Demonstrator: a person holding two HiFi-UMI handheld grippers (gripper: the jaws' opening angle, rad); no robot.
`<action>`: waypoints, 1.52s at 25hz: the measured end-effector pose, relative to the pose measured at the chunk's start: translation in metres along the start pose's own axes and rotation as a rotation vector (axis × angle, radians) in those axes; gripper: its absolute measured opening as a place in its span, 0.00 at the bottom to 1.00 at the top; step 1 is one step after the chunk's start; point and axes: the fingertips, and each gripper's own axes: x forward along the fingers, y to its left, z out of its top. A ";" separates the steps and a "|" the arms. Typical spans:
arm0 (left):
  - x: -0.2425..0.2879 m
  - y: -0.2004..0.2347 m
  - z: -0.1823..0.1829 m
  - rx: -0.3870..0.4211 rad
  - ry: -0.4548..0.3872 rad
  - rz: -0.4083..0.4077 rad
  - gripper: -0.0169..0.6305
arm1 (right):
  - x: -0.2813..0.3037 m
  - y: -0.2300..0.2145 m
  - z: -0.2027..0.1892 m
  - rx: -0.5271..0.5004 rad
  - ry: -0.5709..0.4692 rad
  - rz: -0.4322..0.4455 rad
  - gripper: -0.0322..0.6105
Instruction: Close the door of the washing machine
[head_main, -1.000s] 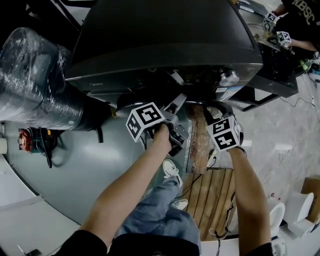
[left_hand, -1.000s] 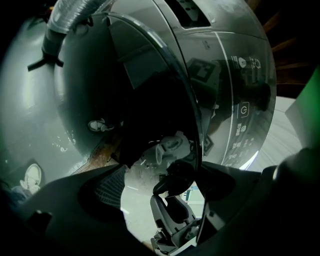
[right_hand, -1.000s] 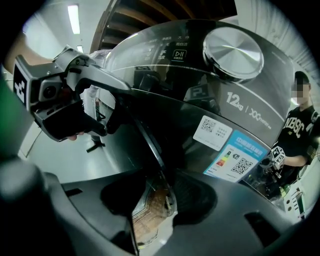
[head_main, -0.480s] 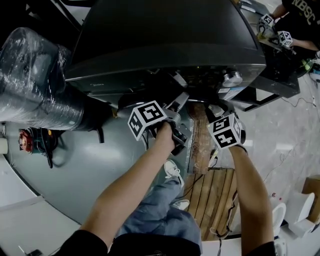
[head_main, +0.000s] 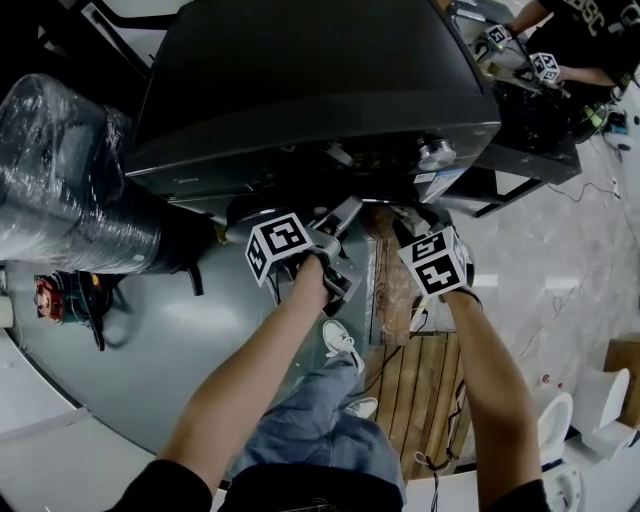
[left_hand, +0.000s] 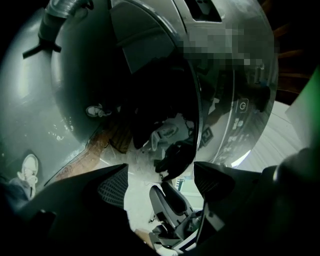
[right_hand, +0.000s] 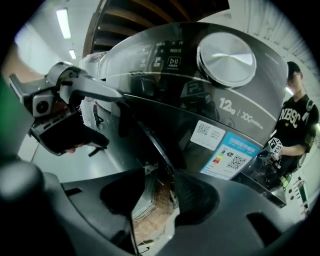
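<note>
Fingers (left_hand: 112, 187) of the left gripper (left_hand: 160, 164), black with ribbed pads, stand wide apart with nothing clamped between them. They face the glossy outer glass of the round dark door (right_hand: 150, 137) of the washing machine from close by; whether a pad touches it cannot be told. The right gripper (right_hand: 160, 173) is also spread. The door's thin dark rim curves down into its gap, just beside the right-hand finger (right_hand: 195, 195), and contact there is not clear either. That rim stands a little off the machine's front, so the door is not fully shut. Past the rim lie the front panel's round silver knob (right_hand: 225, 52) and a blue and white label (right_hand: 232, 155). From the head view the two grippers sit side by side, apart, under the overhanging front edge of the black boxy washing machine (head_main: 320, 80). Bare grey floor (head_main: 180, 330) opens to the left, slatted wooden boards (head_main: 420, 390) lie below the right gripper, and a plastic-wrapped dark cylinder (head_main: 70, 170) lies well apart at far left.
</note>
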 end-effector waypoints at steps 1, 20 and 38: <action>-0.001 0.000 -0.005 -0.001 0.008 -0.002 0.69 | -0.005 0.002 0.001 0.007 -0.005 0.004 0.33; -0.122 -0.095 -0.083 0.323 -0.017 -0.045 0.42 | -0.187 0.072 0.050 0.152 -0.180 0.025 0.25; -0.255 -0.168 -0.097 0.910 -0.098 0.058 0.26 | -0.322 0.118 0.105 0.254 -0.359 0.020 0.21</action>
